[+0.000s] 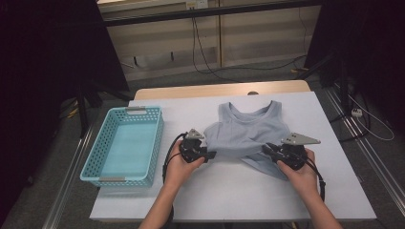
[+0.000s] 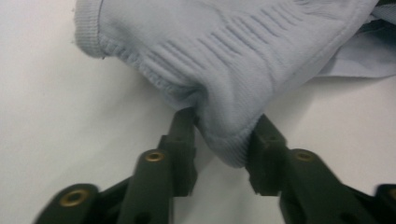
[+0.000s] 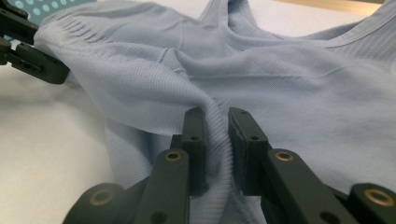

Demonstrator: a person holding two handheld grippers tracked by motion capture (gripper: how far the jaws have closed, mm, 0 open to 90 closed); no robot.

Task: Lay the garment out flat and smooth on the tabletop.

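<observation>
Mid-fold at frame centre, the left hand-held gripper [image 2: 224, 133] and right hand-held gripper [image 3: 215, 128] each pinch the pale blue ribbed knit tank top's [image 1: 250, 131] hem, judged ready to carry up over the white tabletop [image 1: 229, 195].

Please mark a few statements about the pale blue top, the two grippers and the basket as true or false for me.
1. The right gripper pinches a ribbed fold of the pale blue knitted sleeveless top between its fingers. True.
2. The turquoise plastic mesh basket holds a folded shirt. False: nothing lies in it.
3. The left gripper has a bunched corner of the top between its fingers. True.
4. The basket stands to the right of the top in the high view. False: it stands to the left, beside the left gripper.
5. The top hangs in the air clear of the white table cover. False: most of it lies spread on the cover, neckline away from the person.
</observation>
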